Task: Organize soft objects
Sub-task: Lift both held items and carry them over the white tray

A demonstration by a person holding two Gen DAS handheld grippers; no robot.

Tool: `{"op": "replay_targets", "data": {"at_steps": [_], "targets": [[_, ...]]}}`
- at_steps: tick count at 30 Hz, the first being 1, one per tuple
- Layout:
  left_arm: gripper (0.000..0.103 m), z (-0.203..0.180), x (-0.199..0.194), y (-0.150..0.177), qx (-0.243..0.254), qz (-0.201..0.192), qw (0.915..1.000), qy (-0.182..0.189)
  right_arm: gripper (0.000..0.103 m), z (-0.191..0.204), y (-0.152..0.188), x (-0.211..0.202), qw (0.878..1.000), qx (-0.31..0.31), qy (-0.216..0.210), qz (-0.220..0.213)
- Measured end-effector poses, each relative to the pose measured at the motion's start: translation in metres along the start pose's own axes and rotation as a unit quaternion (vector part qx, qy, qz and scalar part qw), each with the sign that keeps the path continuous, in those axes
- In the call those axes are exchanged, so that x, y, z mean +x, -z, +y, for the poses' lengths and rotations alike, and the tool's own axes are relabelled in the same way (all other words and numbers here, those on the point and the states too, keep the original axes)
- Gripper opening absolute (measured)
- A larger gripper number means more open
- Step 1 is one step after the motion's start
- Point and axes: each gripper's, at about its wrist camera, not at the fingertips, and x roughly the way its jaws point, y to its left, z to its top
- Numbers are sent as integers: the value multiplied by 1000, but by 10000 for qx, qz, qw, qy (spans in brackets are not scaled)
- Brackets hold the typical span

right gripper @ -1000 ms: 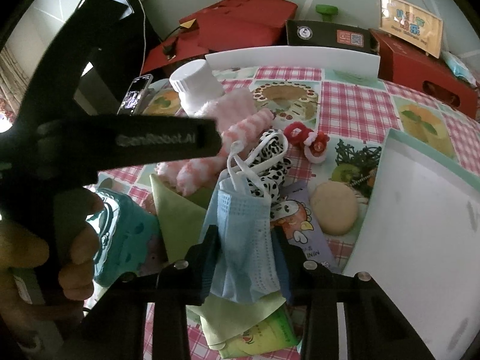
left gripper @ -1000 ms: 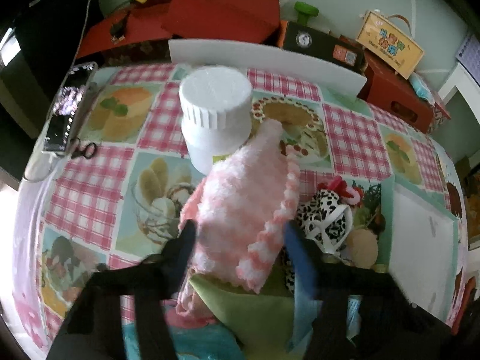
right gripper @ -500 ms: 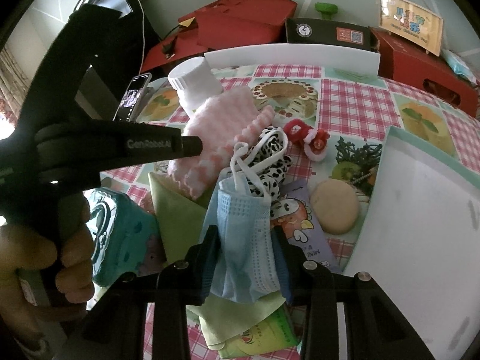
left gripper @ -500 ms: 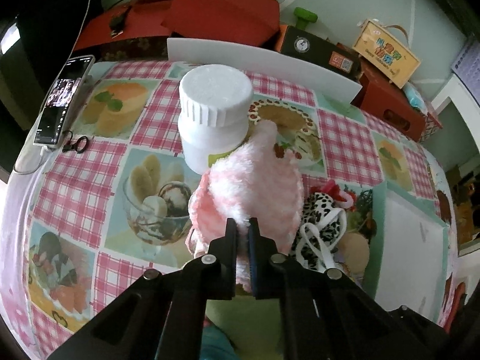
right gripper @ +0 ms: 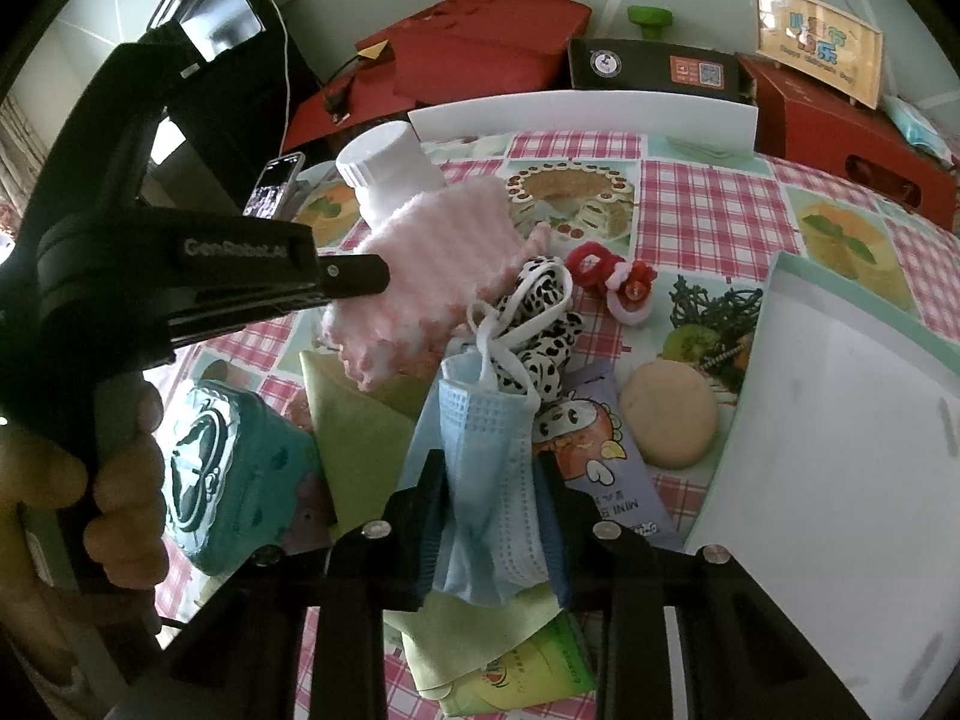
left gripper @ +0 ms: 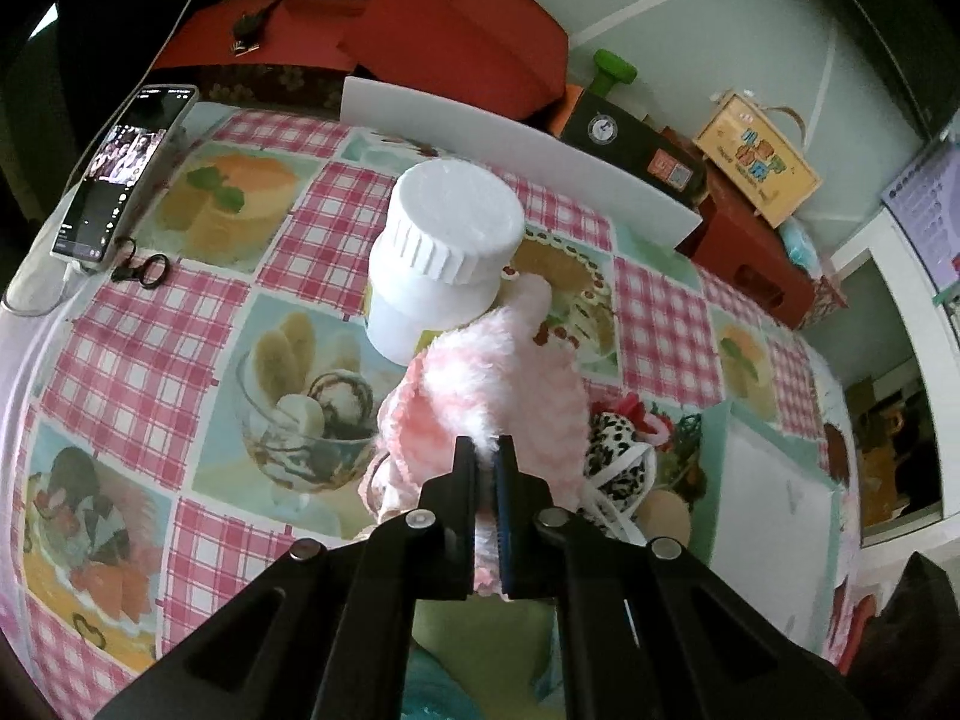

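A white screw-cap jar (left gripper: 441, 258) stood upright near the centre of the left wrist frame on a pink-checked tablecloth (left gripper: 150, 348) printed with dessert pictures. A smartphone (left gripper: 123, 171) with a lit screen lay at the upper left, with a small black clip (left gripper: 144, 269) just below it. A white board (left gripper: 516, 165) stood on edge behind the jar. Red boxes (left gripper: 420, 42) occupied the top of the frame. A yellow wooden box (left gripper: 756, 165) sat at the upper right. A green knob (left gripper: 613, 69) showed behind a black box (left gripper: 630, 141).
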Motion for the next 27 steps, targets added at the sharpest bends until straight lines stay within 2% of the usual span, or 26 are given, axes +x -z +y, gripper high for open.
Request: {"op": "replay_targets", "data": {"at_steps": [5, 17, 23, 27], "targets": [[5, -2, -7, -2, -25, -108, 9997, 217, 25, -2, 0, -3, 9999, 71, -141, -58], [5, -4, -21, -6, -131, -319, 9967, 735, 25, -2, -2, -21, 9987, 149, -280, -403], [5, -11, -41, -9, -65, -605, 9928, 1035, 25, -1, -3, -38, 9971, 154, -334, -666], [5, -22, -69, -10, 109, -998, 9873, 1231, 25, -3, -6, -52, 9952, 197, -409, -872]]}}
